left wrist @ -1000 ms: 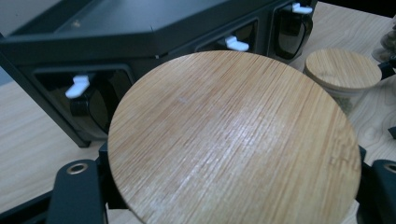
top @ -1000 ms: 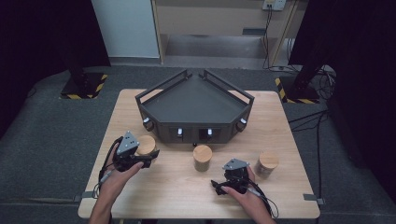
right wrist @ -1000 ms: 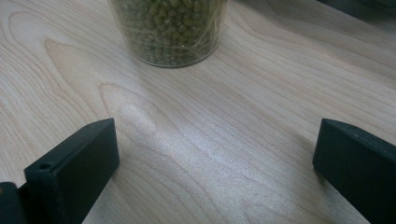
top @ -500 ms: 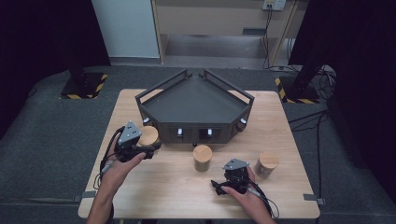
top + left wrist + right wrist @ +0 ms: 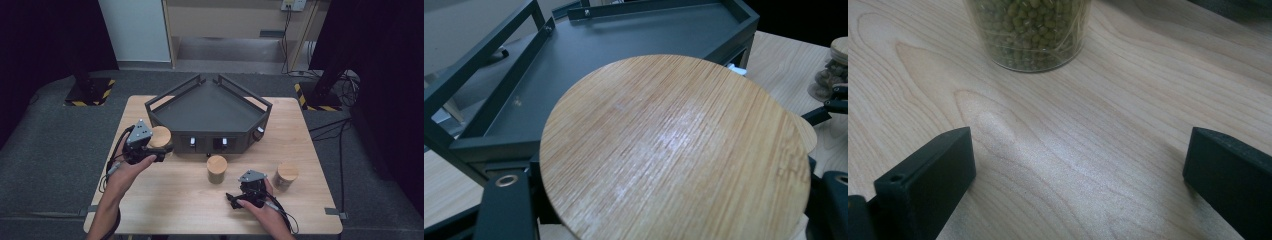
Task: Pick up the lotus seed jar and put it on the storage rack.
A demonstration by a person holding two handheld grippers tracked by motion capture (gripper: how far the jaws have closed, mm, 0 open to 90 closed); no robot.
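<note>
My left gripper (image 5: pixel 161 150) is shut on a jar with a round wooden lid (image 5: pixel 161 136), held beside the front left corner of the dark grey tray (image 5: pixel 210 107). In the left gripper view the lid (image 5: pixel 674 145) is very close, with the tray (image 5: pixel 624 50) right behind it. My right gripper (image 5: pixel 232 198) rests low on the table near the front, jaws wide open and nothing between them. A clear jar of green beans (image 5: pixel 1030 30) stands a little ahead of it; this is the middle jar (image 5: pixel 217 168).
A third wooden-lidded jar (image 5: pixel 286 174) stands on the table to the right of my right hand, also seen far off as the jar (image 5: pixel 836 70). The tray has raised rails and a front panel with small white switches (image 5: pixel 192 142).
My left gripper has carried its jar away from me and slightly right, closer to the tray's front left corner. The right gripper has barely moved.
</note>
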